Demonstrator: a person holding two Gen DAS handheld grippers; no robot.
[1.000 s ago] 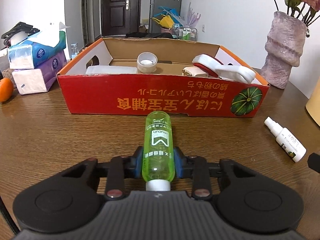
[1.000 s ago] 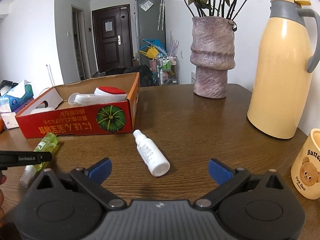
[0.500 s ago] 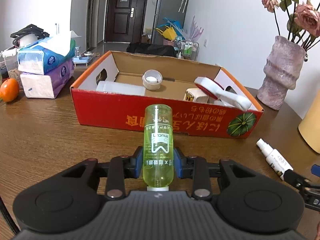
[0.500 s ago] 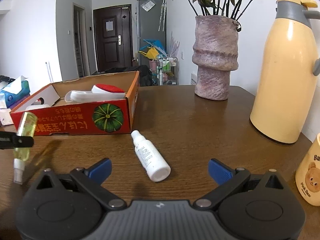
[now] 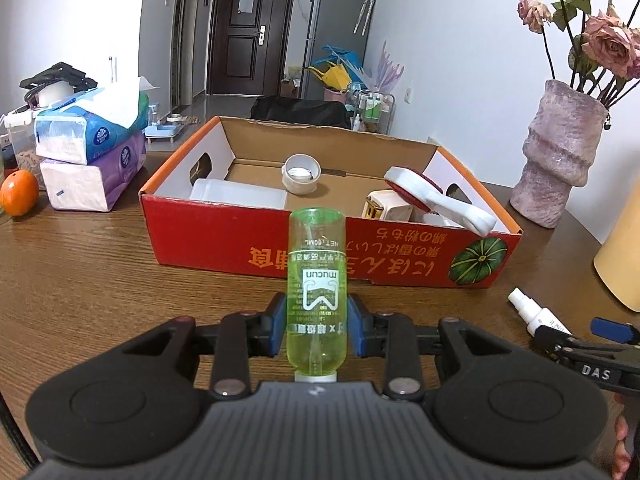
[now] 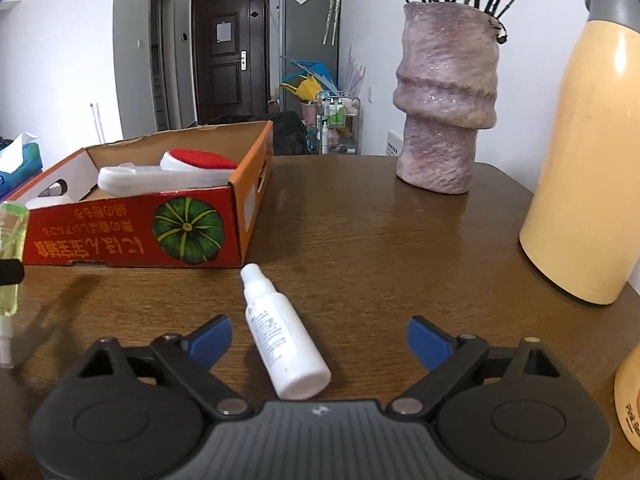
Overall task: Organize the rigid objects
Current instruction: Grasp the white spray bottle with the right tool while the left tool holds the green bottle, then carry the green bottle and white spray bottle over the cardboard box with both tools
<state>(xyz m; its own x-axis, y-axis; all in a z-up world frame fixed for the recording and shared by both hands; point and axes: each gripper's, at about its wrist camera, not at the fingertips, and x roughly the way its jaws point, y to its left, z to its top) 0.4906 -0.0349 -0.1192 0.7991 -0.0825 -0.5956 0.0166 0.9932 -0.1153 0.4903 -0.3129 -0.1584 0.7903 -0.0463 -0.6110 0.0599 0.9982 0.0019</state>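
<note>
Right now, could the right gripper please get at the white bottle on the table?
Probably yes: the white bottle lies between the right gripper's open fingers, with nothing in the way.

Black tongs (image 6: 319, 338), blue pads (image 6: 211, 334)

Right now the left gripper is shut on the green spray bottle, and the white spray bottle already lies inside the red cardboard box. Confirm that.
Not quite. The left gripper is shut on the green spray bottle, but the white spray bottle is not in the red cardboard box. The right wrist view shows it lying on the wooden table in front of the box, between the right gripper's open fingers.
</note>
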